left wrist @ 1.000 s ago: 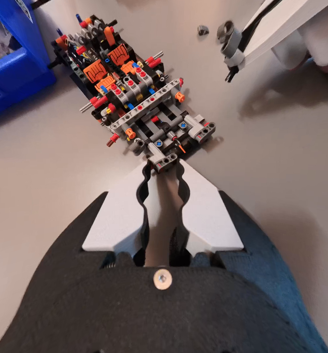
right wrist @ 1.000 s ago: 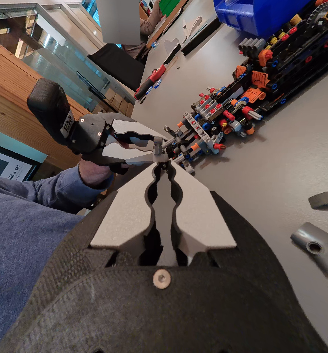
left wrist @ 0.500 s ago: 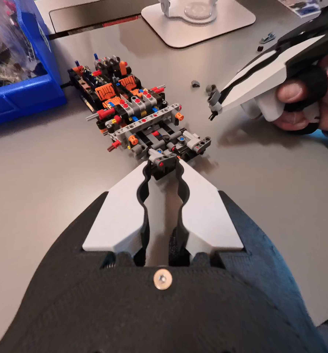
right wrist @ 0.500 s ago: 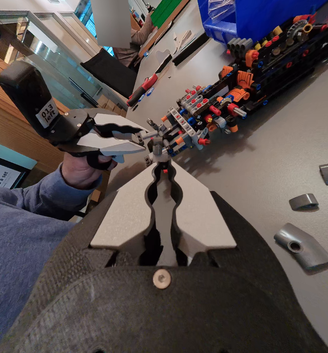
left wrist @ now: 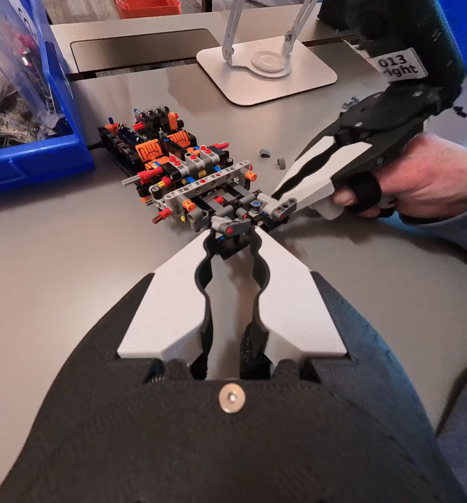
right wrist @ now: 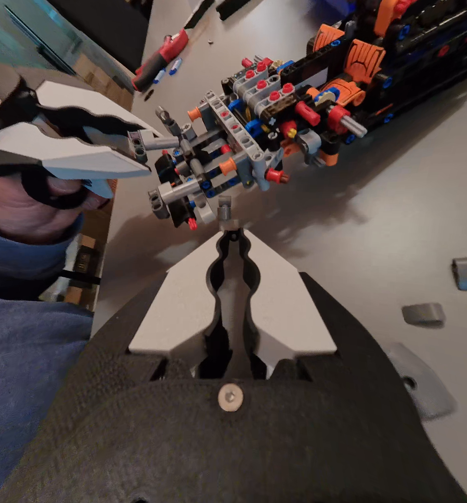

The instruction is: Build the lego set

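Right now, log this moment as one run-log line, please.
left gripper: shut on front connector of lego chassis | right gripper: shut on small grey connector piece, near chassis front | table: loose grey pieces

Looks like an office or lab workroom w/ shared desks. A long grey table carries a monitor stand, a blue parts bin w/ loose pieces, and a red-handled tool farther along. Beside the table are glass partitions and a wooden edge, typical of an open-plan workplace.
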Available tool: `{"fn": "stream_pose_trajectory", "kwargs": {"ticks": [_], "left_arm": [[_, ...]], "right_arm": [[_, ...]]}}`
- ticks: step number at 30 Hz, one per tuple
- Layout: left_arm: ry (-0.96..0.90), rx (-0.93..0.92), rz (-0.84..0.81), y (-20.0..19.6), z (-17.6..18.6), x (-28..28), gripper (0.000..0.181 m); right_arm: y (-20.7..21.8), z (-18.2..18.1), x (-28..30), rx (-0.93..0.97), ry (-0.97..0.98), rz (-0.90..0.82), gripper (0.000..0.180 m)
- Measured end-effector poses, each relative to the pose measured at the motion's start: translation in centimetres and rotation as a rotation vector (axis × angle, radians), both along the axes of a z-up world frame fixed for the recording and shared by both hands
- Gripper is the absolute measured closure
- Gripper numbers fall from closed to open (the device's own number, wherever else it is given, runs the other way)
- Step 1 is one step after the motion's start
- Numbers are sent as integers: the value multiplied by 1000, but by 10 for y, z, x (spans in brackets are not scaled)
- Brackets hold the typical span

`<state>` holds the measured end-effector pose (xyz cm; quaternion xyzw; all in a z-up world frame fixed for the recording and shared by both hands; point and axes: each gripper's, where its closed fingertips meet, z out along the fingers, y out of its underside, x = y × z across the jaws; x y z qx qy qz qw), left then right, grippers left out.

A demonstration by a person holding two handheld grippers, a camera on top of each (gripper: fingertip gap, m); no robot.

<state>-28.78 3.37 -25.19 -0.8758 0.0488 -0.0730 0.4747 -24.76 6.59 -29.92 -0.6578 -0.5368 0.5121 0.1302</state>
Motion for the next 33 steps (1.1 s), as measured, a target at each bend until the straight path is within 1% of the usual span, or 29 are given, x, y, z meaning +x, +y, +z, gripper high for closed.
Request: {"fn": "stream_pose_trajectory", "kwargs": {"ticks": [7,10,11,13,16,19,21,22,24,26,30,31,32,33], "left_arm": [[-38,34,-1,1,1,-6,156],[8,80,-19,2,3,-5,151],[27,95,-28,3,3,-4,146],[115,113,-24,4,3,-5,139],[370,150,-10,5,5,-8,119],[542,191,-25,6,11,-7,110],[618,156,-56,8,3,-8,105],[647,131,-66,7,-2,-10,104],[624,97,-111,2,-11,-6,108],[622,86,-196,-6,-15,5,115],[779,-131,-354,-20,-50,-1,117],[824,-168,-371,-21,-57,-6,118],[852,-190,-395,-21,-61,-8,124],[879,-187,-411,-18,-60,-8,123]], "right_arm": [[-3,12,-7,-130,55,30,175],[-3,15,-8,-172,67,35,175],[-3,15,-8,-174,68,37,175],[-3,17,-9,-185,77,37,175],[-2,21,-11,-212,95,38,175],[-2,25,-14,-222,115,38,175],[-4,24,-17,-219,110,46,175],[-5,23,-18,-214,102,53,175],[-6,23,-18,-203,105,57,175],[-2,22,-14,-186,101,48,175],[3,19,-8,-161,88,42,175],[3,18,-7,-152,83,46,175],[2,16,-7,-145,77,49,175],[2,15,-7,-137,72,50,175]]}}
